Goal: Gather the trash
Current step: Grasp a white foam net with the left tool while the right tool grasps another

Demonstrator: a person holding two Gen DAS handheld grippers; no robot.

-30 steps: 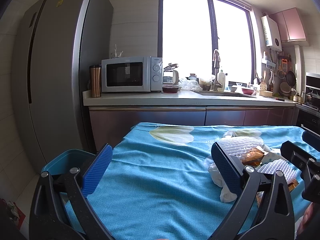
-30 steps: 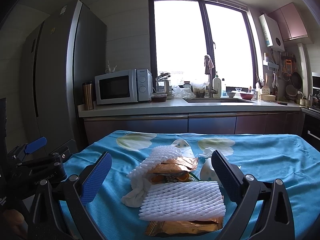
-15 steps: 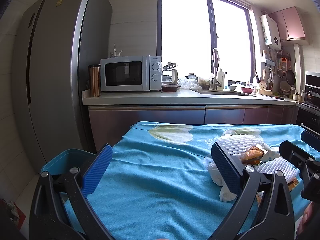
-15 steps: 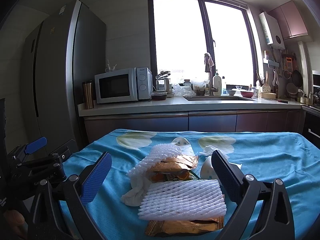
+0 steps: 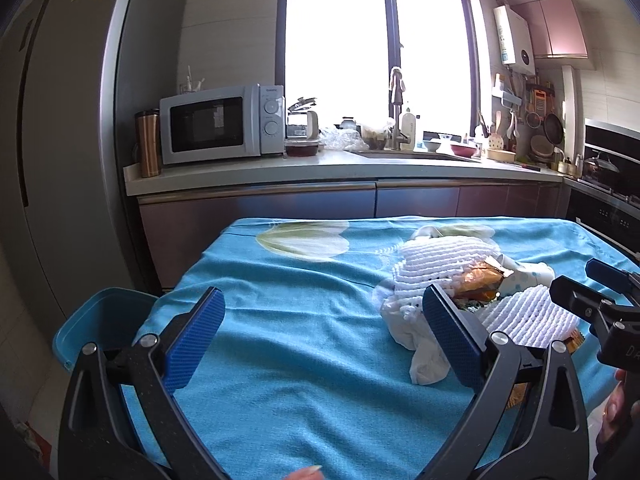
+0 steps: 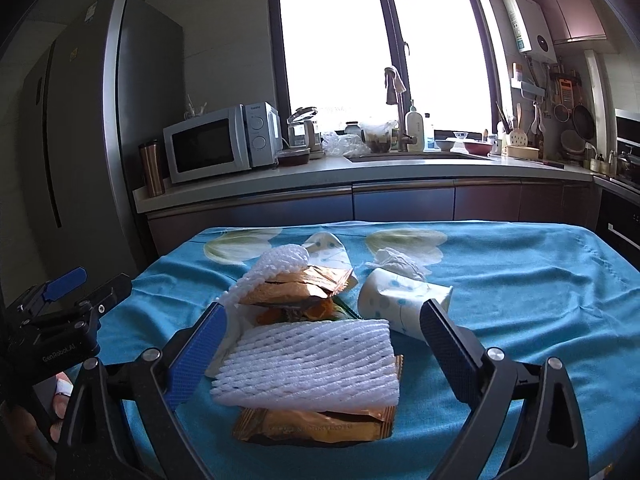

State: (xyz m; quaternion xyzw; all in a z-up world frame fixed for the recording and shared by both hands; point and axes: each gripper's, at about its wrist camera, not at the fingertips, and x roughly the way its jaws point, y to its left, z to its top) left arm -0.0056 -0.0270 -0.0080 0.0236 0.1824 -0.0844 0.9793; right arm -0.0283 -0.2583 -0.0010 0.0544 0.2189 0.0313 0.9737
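A heap of trash lies on the blue tablecloth (image 6: 520, 304): a white foam net sleeve (image 6: 308, 364) over a gold snack wrapper (image 6: 316, 426), a second foam net (image 6: 276, 268) on more gold wrappers (image 6: 304, 288), a paper cup (image 6: 400, 304) on its side and a crumpled tissue (image 6: 394, 260). My right gripper (image 6: 320, 344) hangs open just above the near foam sleeve. My left gripper (image 5: 320, 332) is open over bare cloth, left of the heap (image 5: 448, 276). A blue bin (image 5: 100, 320) stands beside the table's left edge.
A tall grey fridge (image 5: 52, 140) stands at the left. Behind the table runs a counter (image 5: 320, 172) with a microwave (image 5: 220, 124), a steel tumbler (image 5: 147, 144), a sink and kitchen clutter. A stove and oven (image 5: 604, 200) are at the right.
Both grippers have drifted slightly to the right and forward; the trash heap lies as before. Neither gripper has opened, shut or taken anything.
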